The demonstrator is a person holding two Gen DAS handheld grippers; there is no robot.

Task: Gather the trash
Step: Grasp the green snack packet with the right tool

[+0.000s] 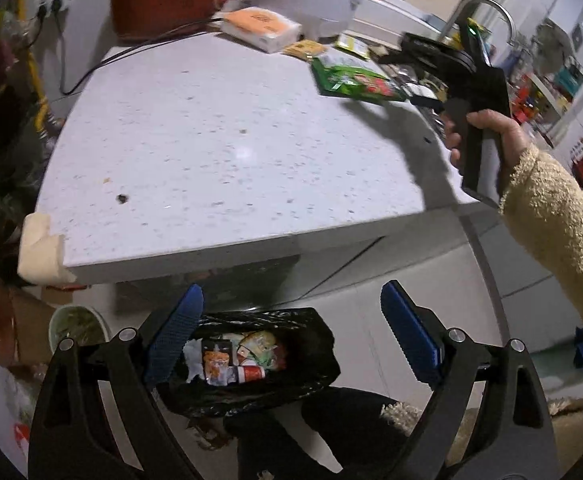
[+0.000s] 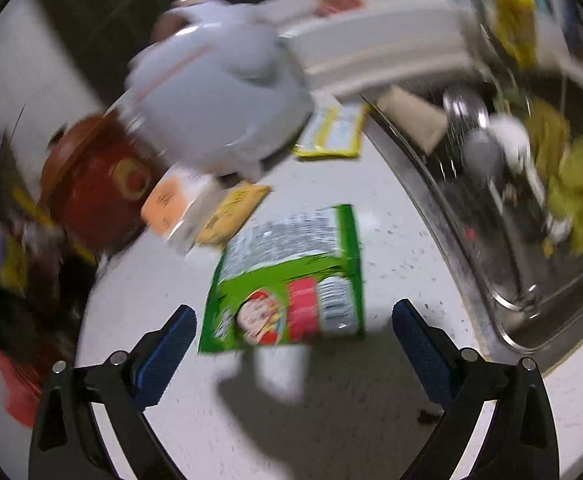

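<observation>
A black trash bag (image 1: pixel 311 364) holding several wrappers sits on the floor below the counter's front edge. My left gripper (image 1: pixel 291 320) is open and empty just above the bag. A green snack wrapper (image 2: pixel 291 280) lies flat on the white counter (image 2: pixel 391 248); it also shows in the left wrist view (image 1: pixel 351 76). My right gripper (image 2: pixel 293 332) is open, its fingers either side of the wrapper's near edge, not touching it. Two yellow wrappers (image 2: pixel 231 212) (image 2: pixel 331 132) lie further back. The right wrist view is blurred.
A white rice cooker (image 2: pixel 219 108), a red pot (image 2: pixel 95 184) and an orange tissue pack (image 2: pixel 171 204) stand at the counter's back. A steel sink (image 2: pixel 531 200) with utensils is on the right. A foam guard (image 1: pixel 39 248) covers the counter corner. A bowl (image 1: pixel 75 328) sits on the floor.
</observation>
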